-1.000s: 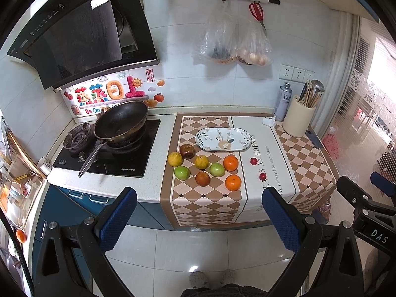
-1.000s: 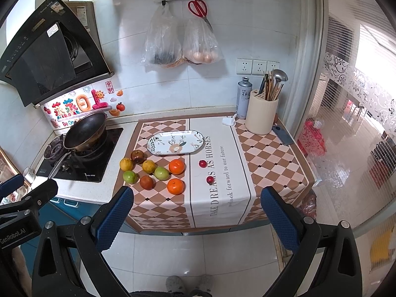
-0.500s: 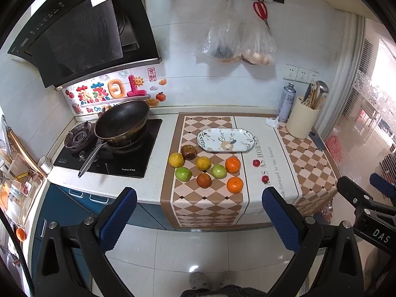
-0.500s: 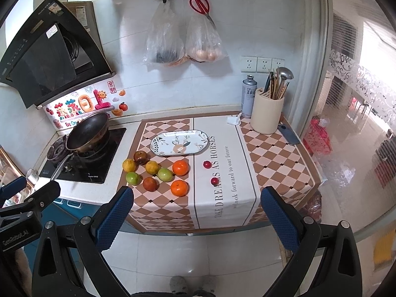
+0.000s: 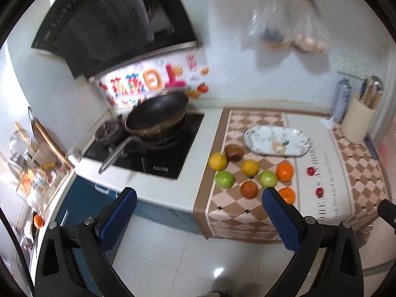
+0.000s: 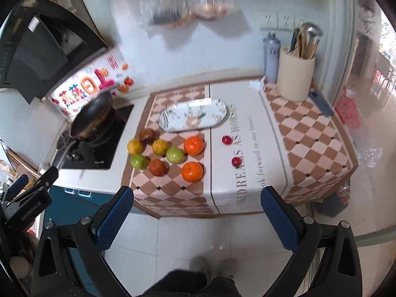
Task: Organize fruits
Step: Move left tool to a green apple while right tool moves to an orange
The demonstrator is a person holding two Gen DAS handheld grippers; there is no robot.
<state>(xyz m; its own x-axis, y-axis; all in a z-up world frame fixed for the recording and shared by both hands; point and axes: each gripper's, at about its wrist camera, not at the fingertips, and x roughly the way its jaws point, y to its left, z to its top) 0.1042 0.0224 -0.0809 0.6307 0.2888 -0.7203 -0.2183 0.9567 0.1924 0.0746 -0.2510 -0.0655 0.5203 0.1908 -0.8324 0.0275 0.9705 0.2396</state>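
Several fruits lie on a checkered cloth on the counter: two oranges, two green apples, two yellow fruits, a dark brown fruit, a reddish one and two small red fruits. An empty oval patterned plate sits just behind them. The same cluster shows in the left wrist view around a green apple, in front of the plate. My left gripper and right gripper are both open and empty, held over the floor short of the counter edge.
A black wok sits on the stove at the left under a range hood. A cream utensil holder and a grey can stand at the back right. Plastic bags hang on the wall.
Both grippers have moved closer to the counter, so the fruits and plate loom larger. The left view has swung left toward the stove. Both stay open.
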